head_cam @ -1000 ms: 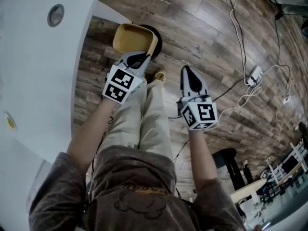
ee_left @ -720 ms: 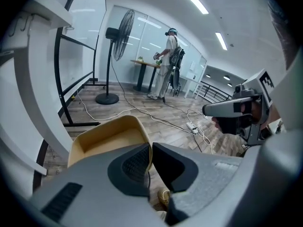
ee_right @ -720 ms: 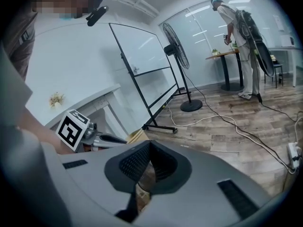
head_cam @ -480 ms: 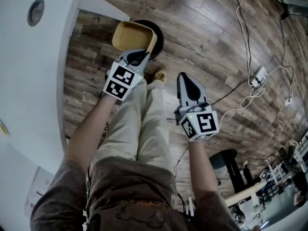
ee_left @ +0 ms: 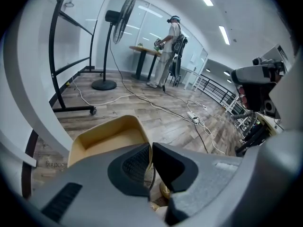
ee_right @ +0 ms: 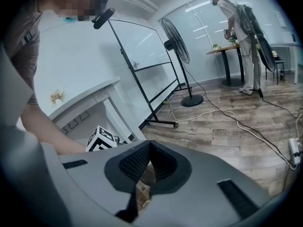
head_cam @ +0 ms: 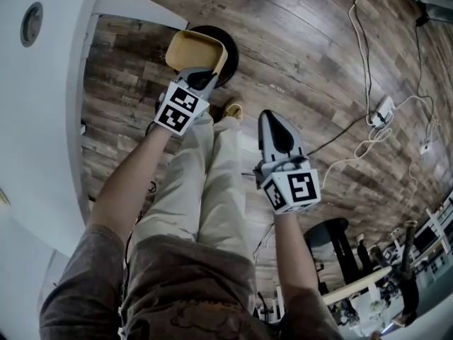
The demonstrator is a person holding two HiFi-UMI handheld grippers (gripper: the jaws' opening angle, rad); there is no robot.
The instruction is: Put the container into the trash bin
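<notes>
The left gripper (head_cam: 204, 78) is clamped on the rim of the tan, rounded-square plastic container (head_cam: 190, 51), holding it over the round black trash bin (head_cam: 231, 51) on the wooden plank floor (head_cam: 304, 41), while the right gripper (head_cam: 273, 119) hangs nearby, jaws together and empty

White table (head_cam: 42, 119) left; power strip (head_cam: 383, 109) on wood floor (head_cam: 297, 41); fan (ee_left: 124, 11) beyond

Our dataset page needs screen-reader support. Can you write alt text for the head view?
Seen from above, the left gripper pinches the rim of a tan container, which overlaps a black trash bin on the wooden floor. The right gripper, shut and empty, hangs beside the person's legs.
</notes>
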